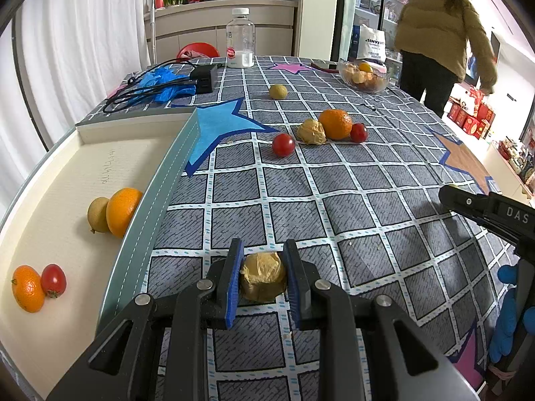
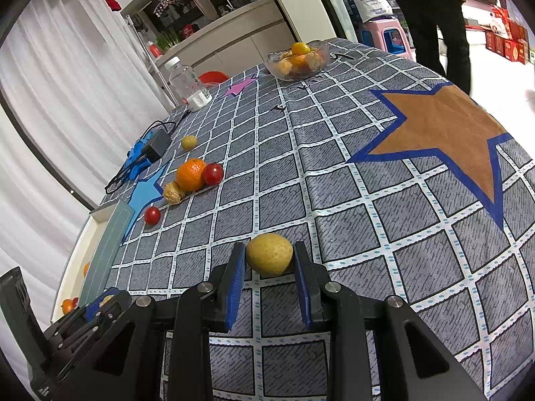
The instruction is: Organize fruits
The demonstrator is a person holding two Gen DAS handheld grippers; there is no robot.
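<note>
The left gripper [image 1: 263, 279] is closed on a husk fruit [image 1: 263, 280], its blue pads pressing the papery husk from both sides, just above the checked cloth [image 1: 334, 180]; the right gripper [image 2: 269, 262] is closed on a yellow fruit [image 2: 269, 258], which sits between its pads near the tips.

At the left lies a tray [image 1: 67, 173] with a grey rim; inside it, near, an orange [image 1: 28, 288] touches a tomato [image 1: 53, 280]; farther in, a second orange [image 1: 123, 211] touches a green-yellow fruit [image 1: 98, 214] beside the rim.

On the cloth, in the middle, a third orange [image 1: 335, 123] lies with a second husk fruit [image 1: 311, 131] on its left and a small tomato [image 1: 358, 132] on its right, all touching; another tomato [image 1: 283, 145] lies apart, nearer the tray; a small yellow fruit [image 1: 278, 91] lies farther away, alone.

At the far edge stand a glass bowl [image 1: 363, 75] with fruits at the right, a bottle [image 1: 240, 38] in the middle, and a black charger [image 1: 203, 78] with cables at the left; a person [image 1: 441, 40] in a brown jacket stands behind the table.
</note>
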